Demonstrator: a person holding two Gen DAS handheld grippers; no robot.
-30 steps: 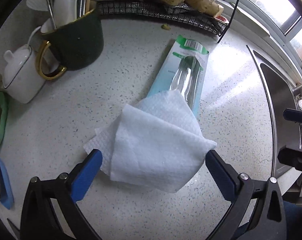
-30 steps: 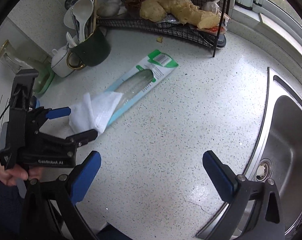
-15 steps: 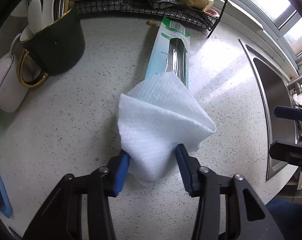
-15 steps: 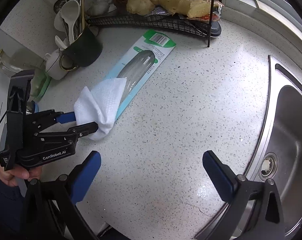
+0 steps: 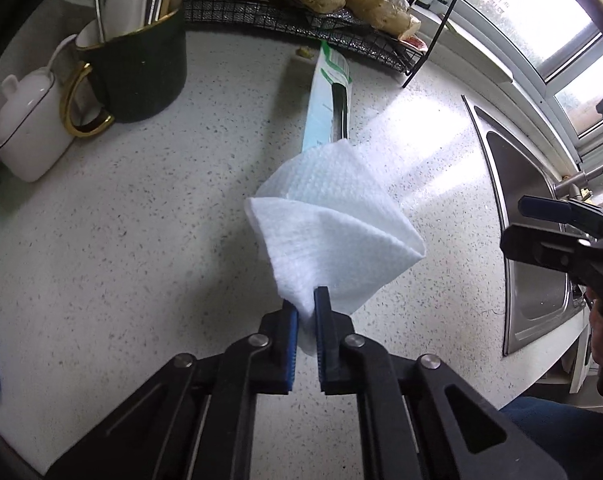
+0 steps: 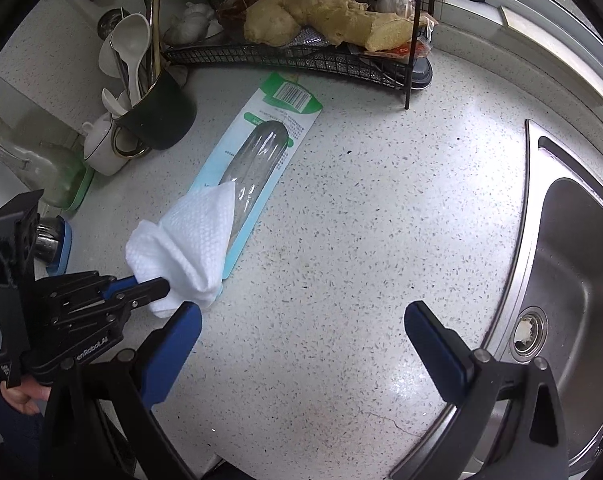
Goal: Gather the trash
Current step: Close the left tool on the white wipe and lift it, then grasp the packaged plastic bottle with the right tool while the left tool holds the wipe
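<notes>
A crumpled white paper towel is pinched in my left gripper, which is shut on its lower corner and holds it lifted above the counter. It also shows in the right wrist view, held by the left gripper. A long teal and green blister pack lies flat on the speckled counter behind the towel; it also shows in the left wrist view. My right gripper is open and empty above the counter, right of the towel.
A dark mug of utensils and a white teapot stand at the back left. A black wire rack with ginger and garlic stands at the back. A steel sink lies to the right. A glass bottle stands far left.
My left gripper closed on the paper towel and lifted it off the blister pack. The right gripper stayed open and moved slightly closer to the counter.
</notes>
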